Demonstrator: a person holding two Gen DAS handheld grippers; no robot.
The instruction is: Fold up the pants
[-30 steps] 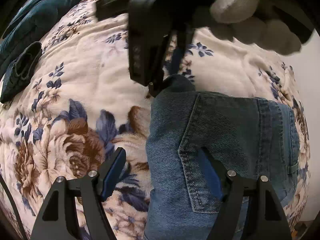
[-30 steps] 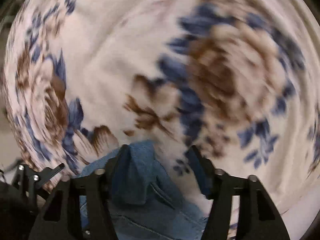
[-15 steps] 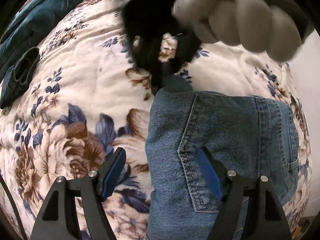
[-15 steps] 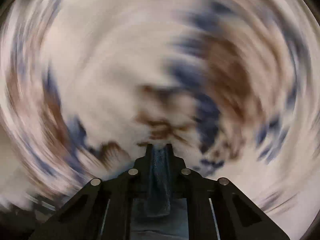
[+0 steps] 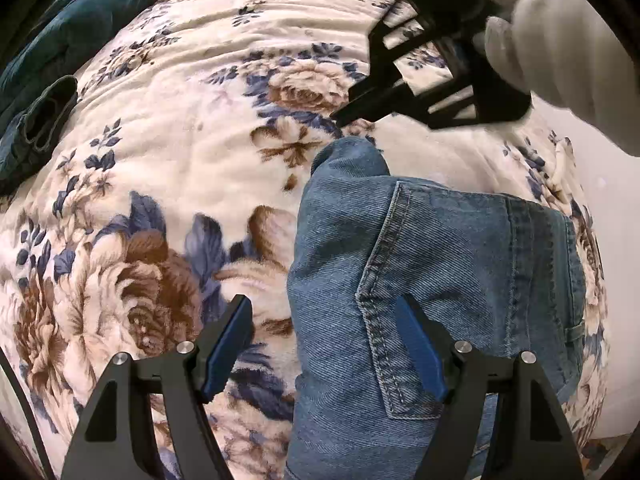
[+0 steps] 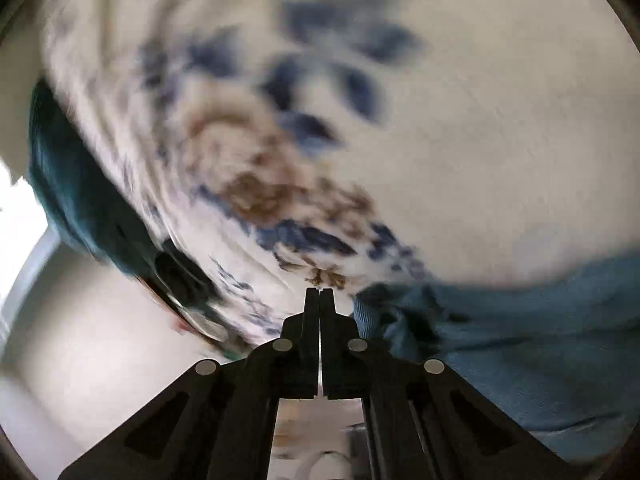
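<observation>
The blue denim pants (image 5: 440, 280) lie folded on the floral blanket (image 5: 180, 120), back pocket up, with a small bump of cloth at the far corner. My left gripper (image 5: 324, 344) is open and empty just above the pants' left edge. My right gripper (image 5: 340, 114) shows in the left wrist view, held by a white-gloved hand (image 5: 560, 40) above the blanket, just beyond the pants' far corner. In the right wrist view its jaws are pressed together with nothing between them (image 6: 319, 296), and the pants (image 6: 520, 340) lie to its right. That view is blurred.
A dark teal garment (image 5: 60, 60) lies bunched at the blanket's far left; it also shows in the right wrist view (image 6: 88, 200). The bed's right edge runs beside the pants (image 5: 600, 240), with a pale floor beyond.
My right gripper closed on the pants' corner, then came off it with jaws shut, lifting and swinging right. The left gripper stayed in place, open.
</observation>
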